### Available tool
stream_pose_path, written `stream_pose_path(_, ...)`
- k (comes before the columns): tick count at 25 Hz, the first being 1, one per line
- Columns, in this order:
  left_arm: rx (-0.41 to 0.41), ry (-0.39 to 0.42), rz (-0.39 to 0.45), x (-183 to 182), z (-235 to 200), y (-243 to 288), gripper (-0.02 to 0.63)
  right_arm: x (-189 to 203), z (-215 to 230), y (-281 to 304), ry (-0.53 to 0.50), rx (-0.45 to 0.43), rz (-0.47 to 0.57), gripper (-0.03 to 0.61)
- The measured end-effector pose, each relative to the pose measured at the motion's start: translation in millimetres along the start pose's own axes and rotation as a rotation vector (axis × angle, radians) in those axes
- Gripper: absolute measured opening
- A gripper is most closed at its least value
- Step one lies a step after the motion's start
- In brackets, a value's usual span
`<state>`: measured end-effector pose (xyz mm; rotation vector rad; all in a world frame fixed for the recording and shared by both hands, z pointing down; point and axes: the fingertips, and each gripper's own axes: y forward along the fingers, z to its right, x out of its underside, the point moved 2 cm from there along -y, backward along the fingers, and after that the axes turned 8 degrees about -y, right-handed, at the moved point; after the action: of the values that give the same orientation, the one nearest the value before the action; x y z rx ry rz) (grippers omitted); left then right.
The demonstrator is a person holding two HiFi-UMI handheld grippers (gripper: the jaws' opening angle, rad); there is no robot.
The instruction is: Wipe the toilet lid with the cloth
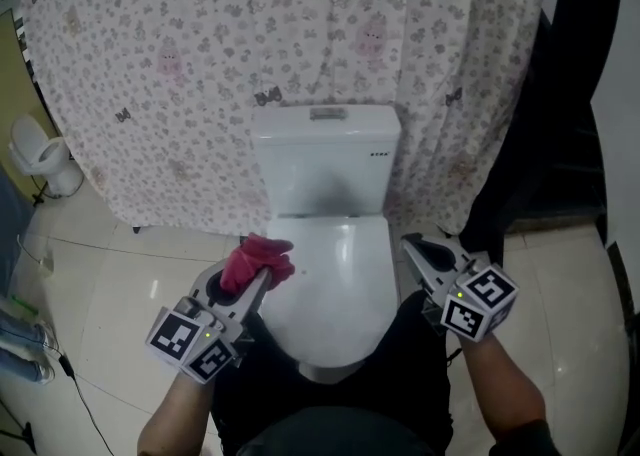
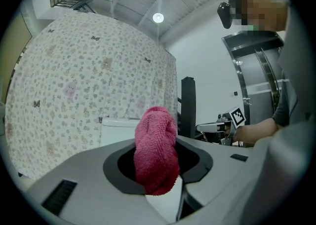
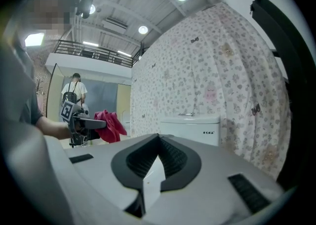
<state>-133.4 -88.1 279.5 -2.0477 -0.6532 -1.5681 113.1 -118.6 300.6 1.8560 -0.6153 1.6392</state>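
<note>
Pinching crimson terry cloth [image 1: 258, 262] in left tongs [image 1: 258, 282] by white plastic toilet lid [image 1: 340, 284] left edge; right tongs [image 1: 412, 247] pressed together, empty. Risk: cloth slipping, tips scraping lid.

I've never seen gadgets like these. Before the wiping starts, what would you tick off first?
1. Cloth held firmly by the left gripper: ok, its jaws are shut on it.
2. Enough cloth sticking out to wipe with: ok, a bunch pokes past the jaws.
3. Toilet lid down: ok, it is closed.
4. Cloth touching the lid: cannot tell; it sits over the lid's left edge.
5. Right gripper out of the way: ok, it is empty with its jaws together, beside the lid's right edge.
</note>
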Motion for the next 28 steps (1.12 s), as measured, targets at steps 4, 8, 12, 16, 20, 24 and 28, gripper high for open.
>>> stream_pose_path(4,0.015,0.001,0.014,-10,-4,9,0.143,-8,3,7,-0.013,0.002,0.007,0.005)
stream_pose_path(8,-0.002,0.002,0.013,-12,-8,15,0.143,-15,5,12,-0.020,0.002,0.019,0.005)
stream_pose_path(12,-0.009,-0.016,0.001,-10,-11,21,0.143,-13,5,14,-0.015,0.001,0.009,0.005)
stream_pose_path(16,-0.029,-0.029,-0.033,1,-20,30,0.143,-9,5,21,-0.005,-0.008,-0.006,0.005)
stream_pose_path(20,-0.043,-0.060,-0.085,27,-28,41,0.143,6,5,28,0.018,-0.015,-0.027,0.005)
stream_pose_path(24,-0.041,-0.074,-0.129,50,-30,52,0.143,21,9,37,0.040,-0.016,-0.048,0.005)
stream_pose_path(28,-0.046,-0.089,-0.159,67,-34,64,0.143,36,18,44,0.063,-0.011,-0.073,0.005)
